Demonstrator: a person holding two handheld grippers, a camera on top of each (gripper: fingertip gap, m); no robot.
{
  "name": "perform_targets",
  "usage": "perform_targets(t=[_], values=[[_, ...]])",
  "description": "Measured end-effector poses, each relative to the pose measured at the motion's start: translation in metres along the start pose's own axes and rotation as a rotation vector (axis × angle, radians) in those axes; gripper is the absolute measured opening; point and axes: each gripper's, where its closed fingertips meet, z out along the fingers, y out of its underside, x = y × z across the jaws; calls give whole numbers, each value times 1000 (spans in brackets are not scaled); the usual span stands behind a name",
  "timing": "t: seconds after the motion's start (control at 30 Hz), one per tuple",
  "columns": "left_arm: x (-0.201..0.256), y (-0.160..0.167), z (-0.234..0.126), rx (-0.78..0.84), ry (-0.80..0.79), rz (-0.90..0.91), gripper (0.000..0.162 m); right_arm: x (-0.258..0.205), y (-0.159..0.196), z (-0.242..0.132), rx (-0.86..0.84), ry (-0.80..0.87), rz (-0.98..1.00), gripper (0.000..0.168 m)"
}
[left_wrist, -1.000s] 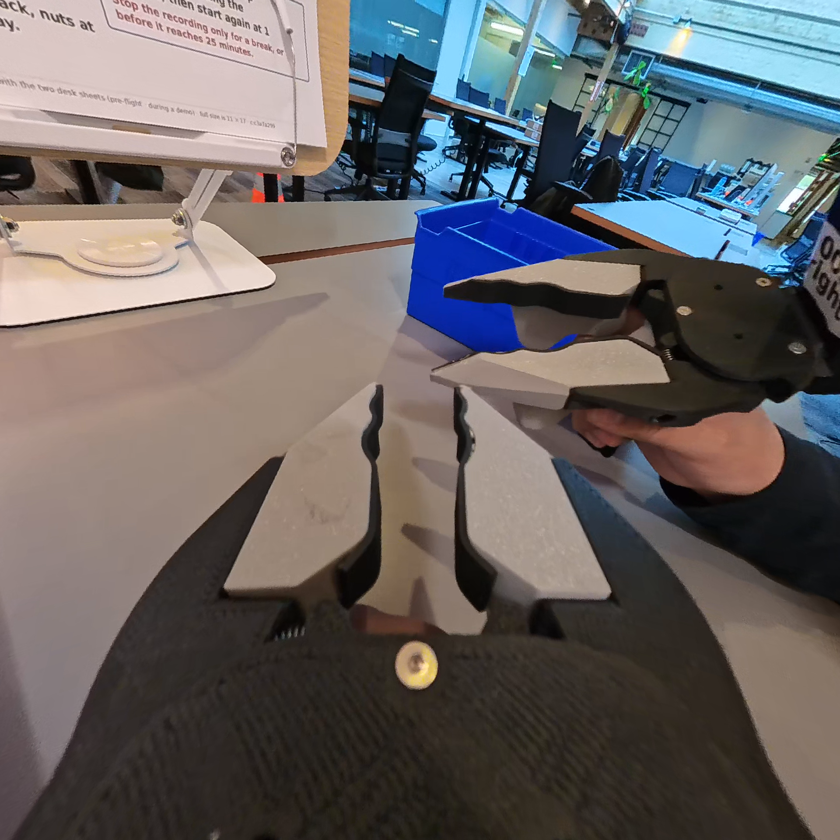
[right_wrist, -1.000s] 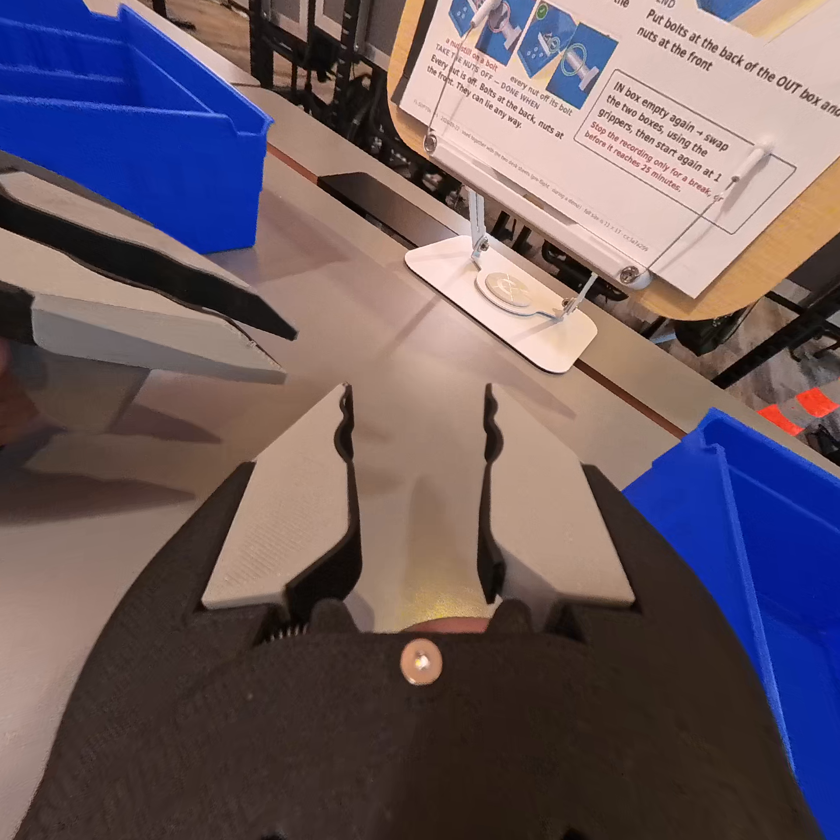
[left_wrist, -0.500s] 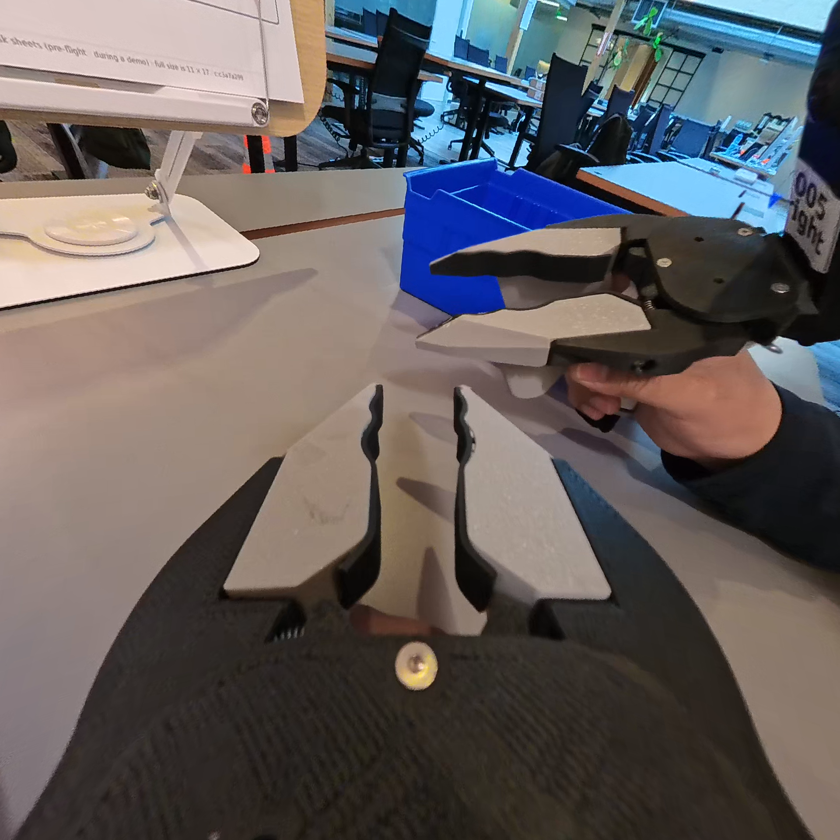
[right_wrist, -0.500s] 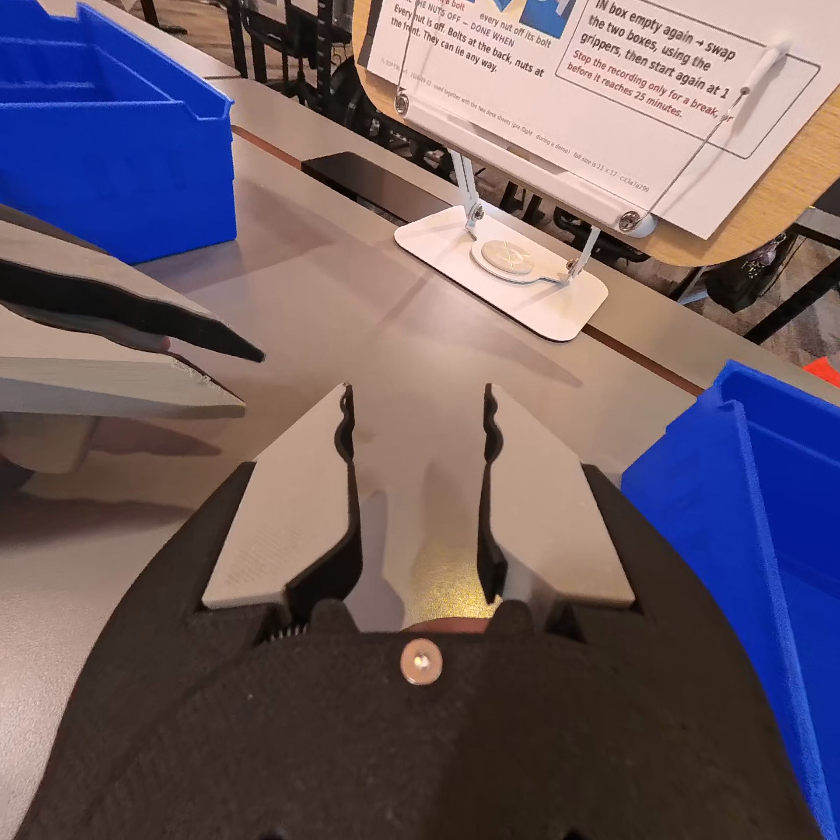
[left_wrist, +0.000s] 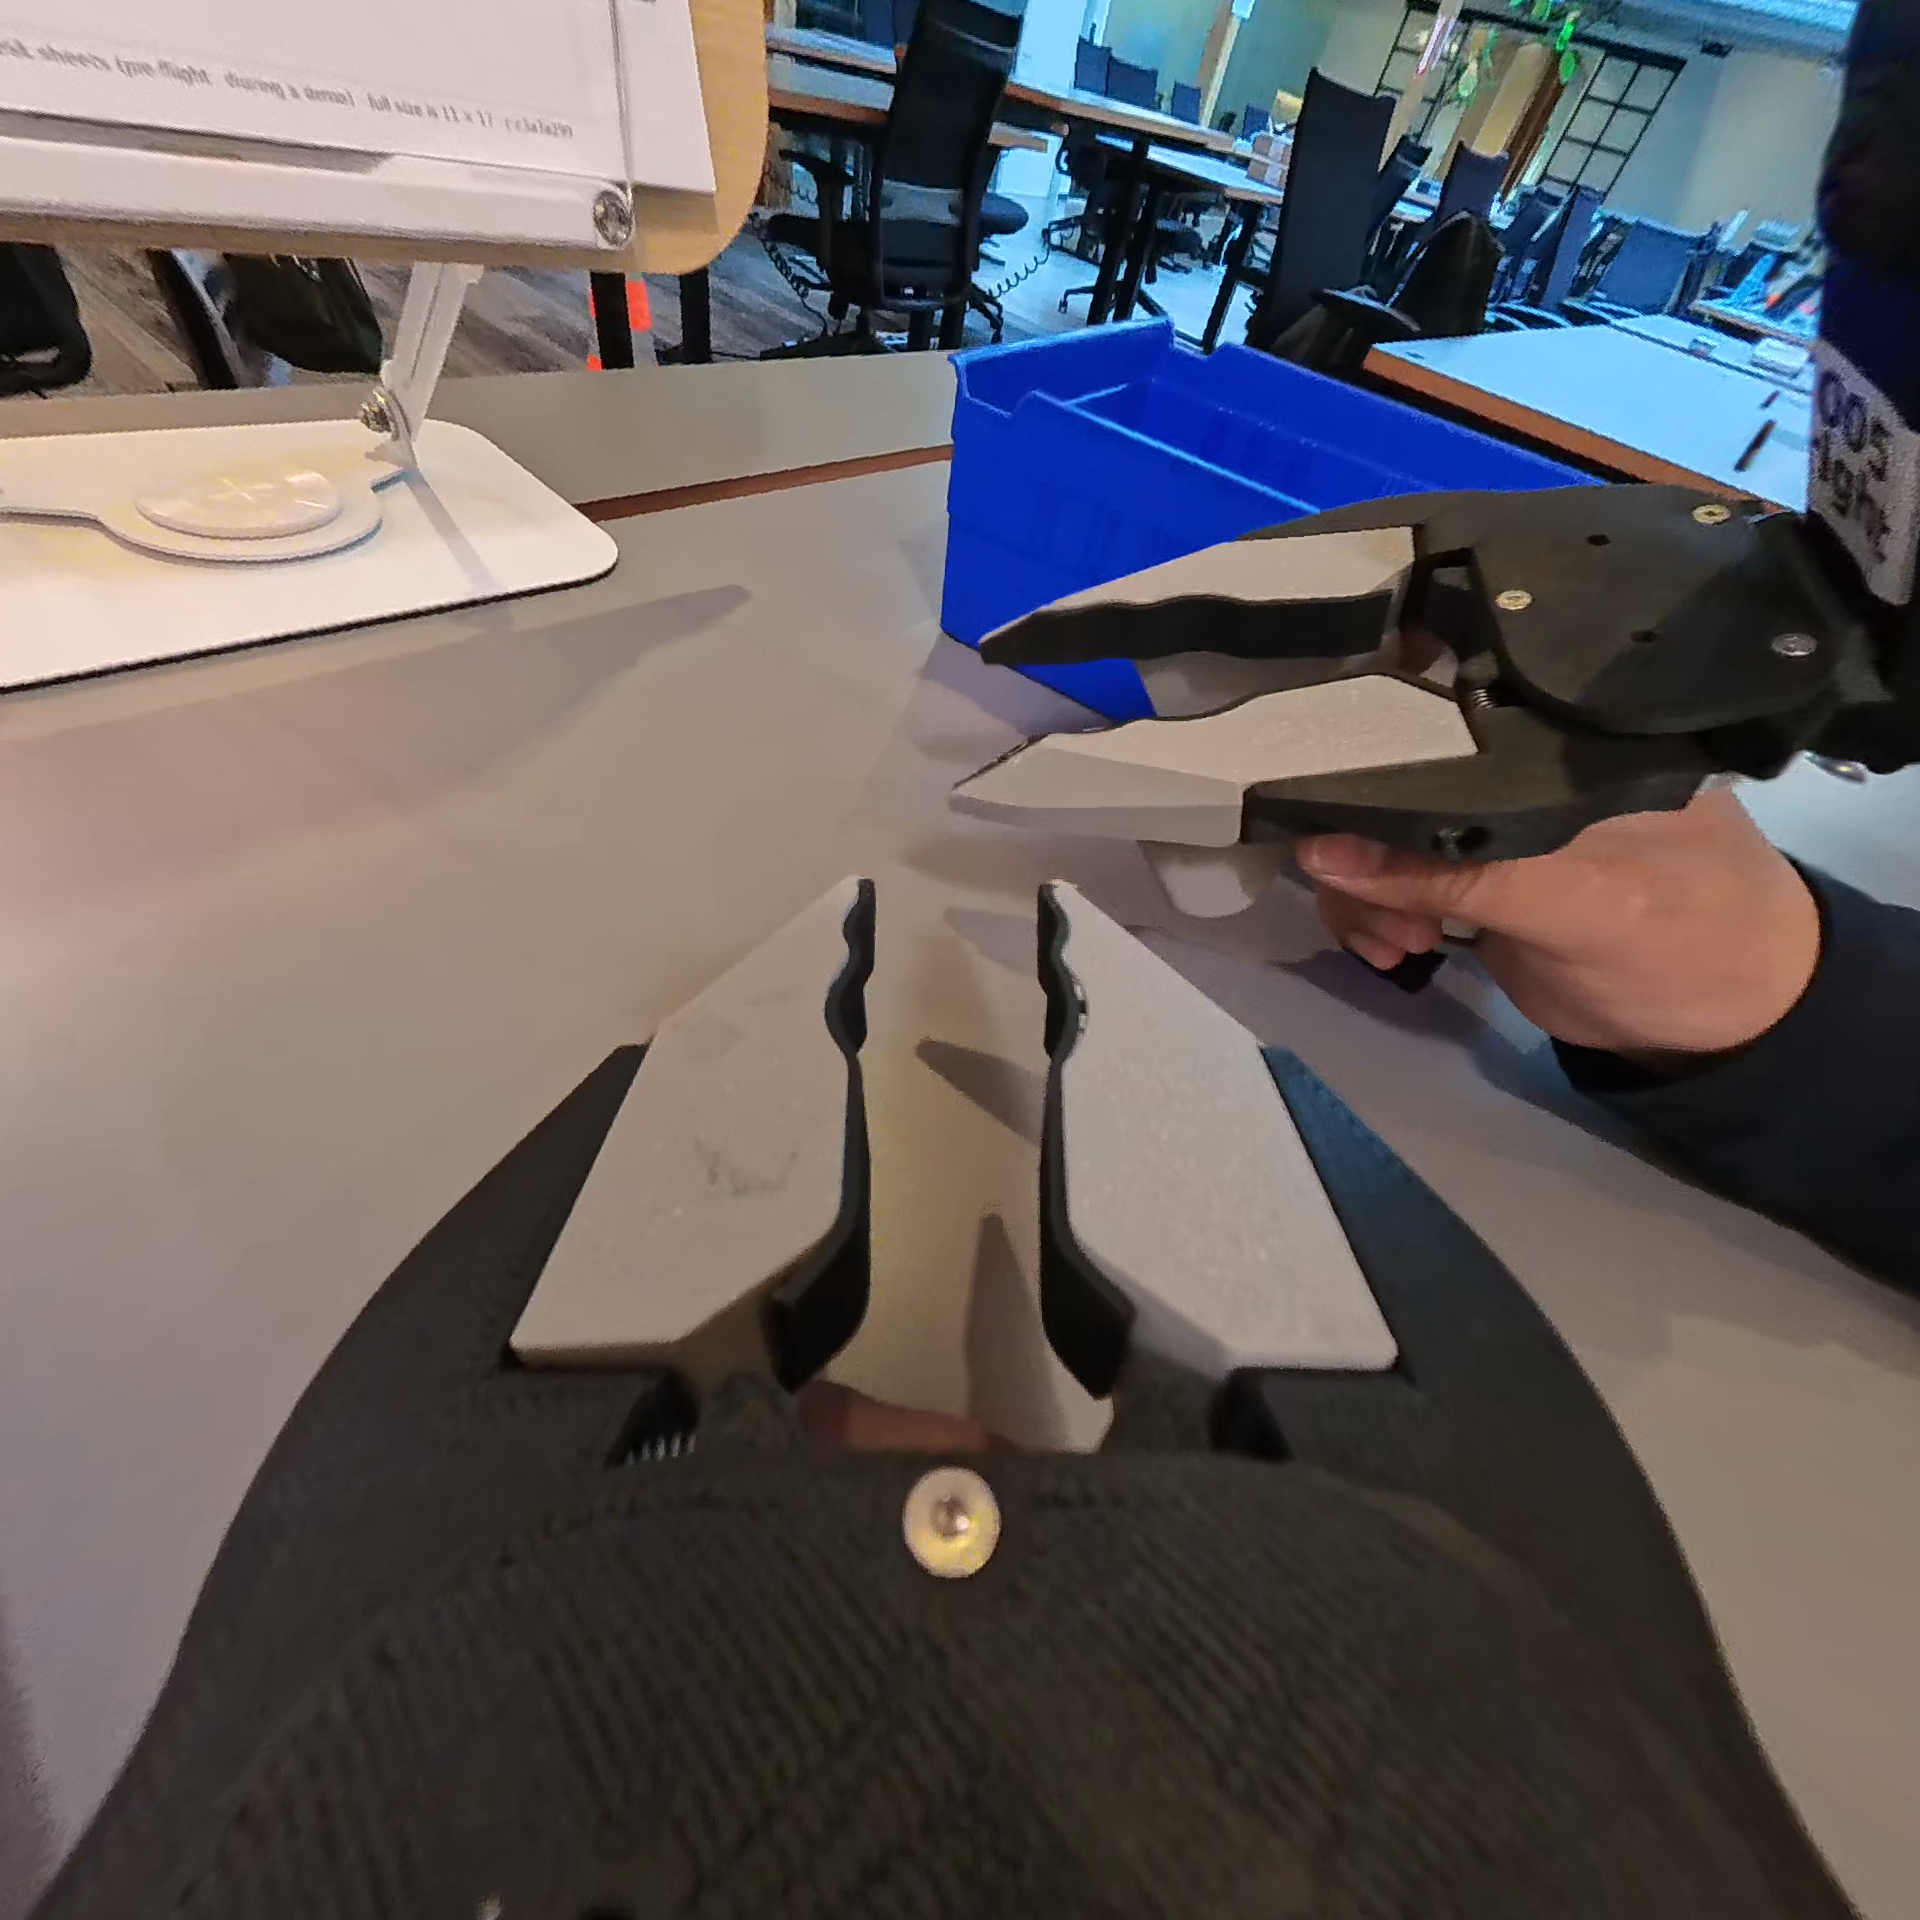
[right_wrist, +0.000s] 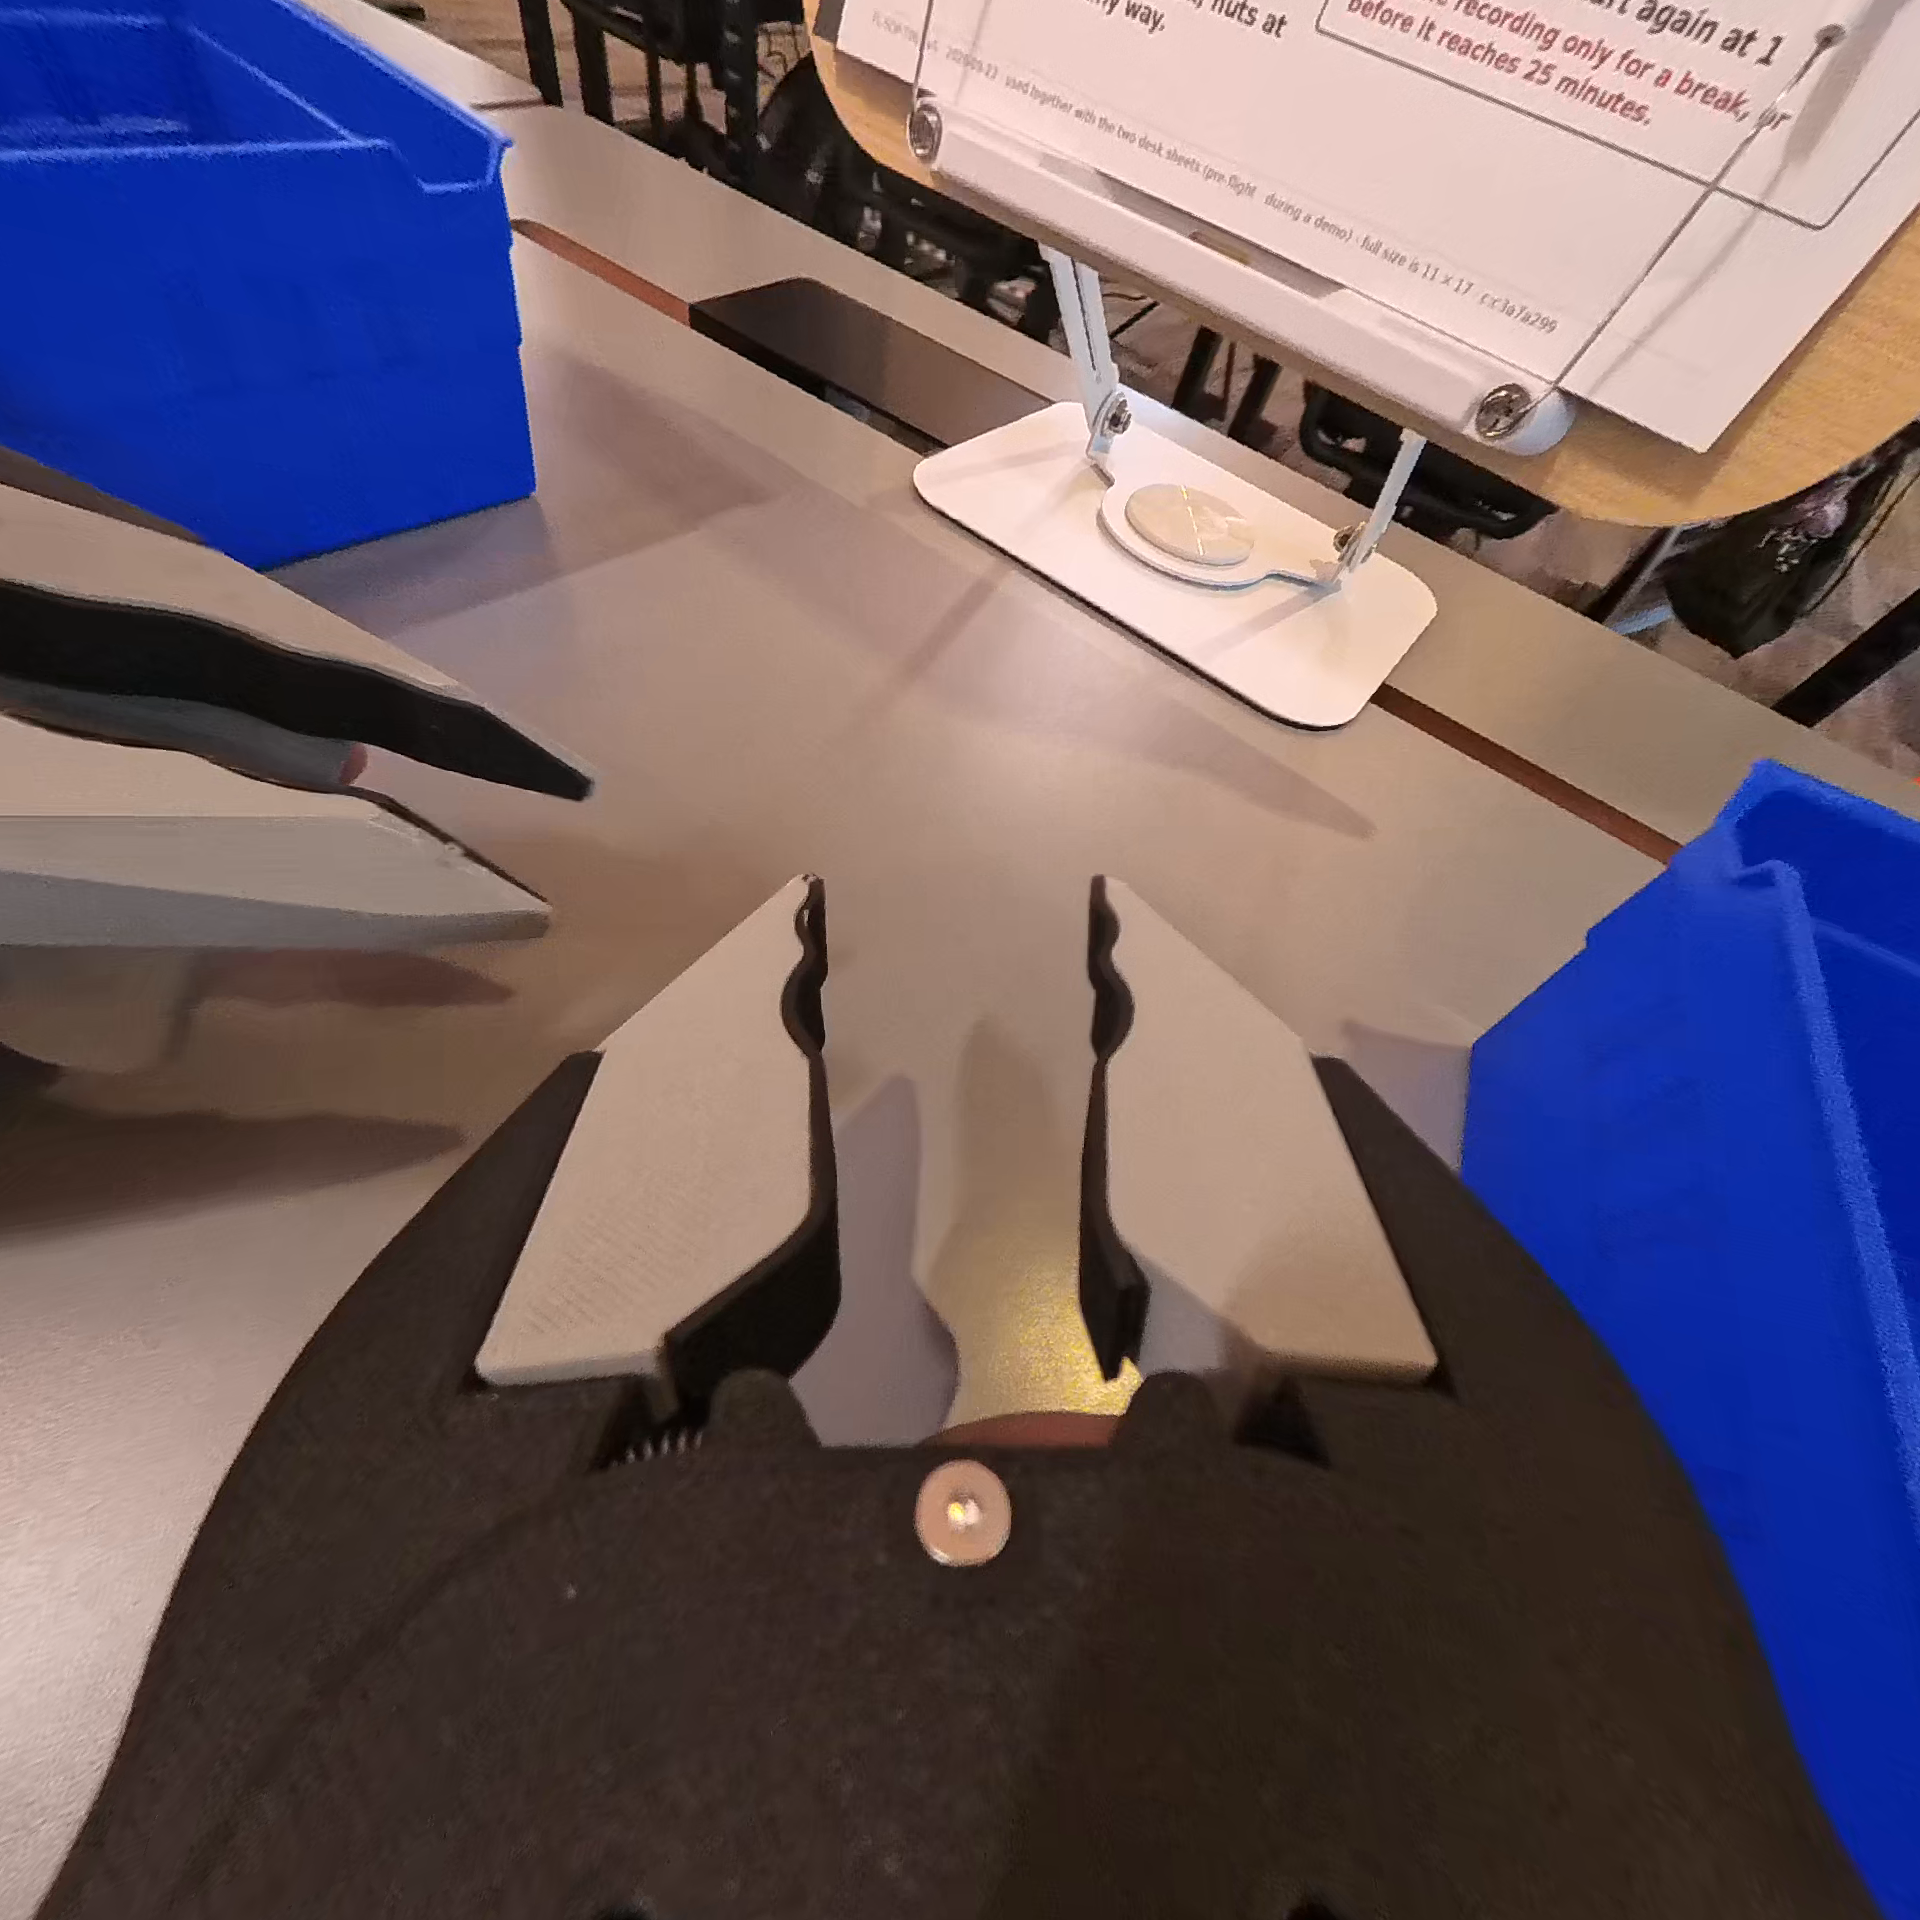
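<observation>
My left gripper (left_wrist: 954, 902) is open and empty, low over the grey table (left_wrist: 416, 935). My right gripper (right_wrist: 951, 902) is open and empty too, low over the same table. In the left wrist view the right gripper (left_wrist: 982, 727) comes in from the right, held by a hand (left_wrist: 1579, 935), its tips just ahead of my left tips. In the right wrist view the left gripper (right_wrist: 561, 842) shows at the left edge. A blue bin (left_wrist: 1091, 520) stands behind the right gripper. A second blue bin (right_wrist: 260, 332) stands at the far left of the right wrist view.
A white stand base (left_wrist: 260, 540) carries a board with a printed sheet (right_wrist: 1351, 156) at the table's far edge. The near blue bin's wall (right_wrist: 1683, 1195) is close on the right of my right gripper. Office chairs and desks (left_wrist: 1299, 208) fill the room behind.
Both grippers have dropped lower and tilted down toward the table. The board has slid up in both views. Both jaws stay open.
</observation>
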Motion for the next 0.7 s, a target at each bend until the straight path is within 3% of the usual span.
perform_targets(t=[0.47,0.7], values=[[23,-16,-7,37,55,16,30,10,1,0,-6,9,9,52],[34,-6,-1,-3,66,59,30,15,0,-2,4,27,11,53]])
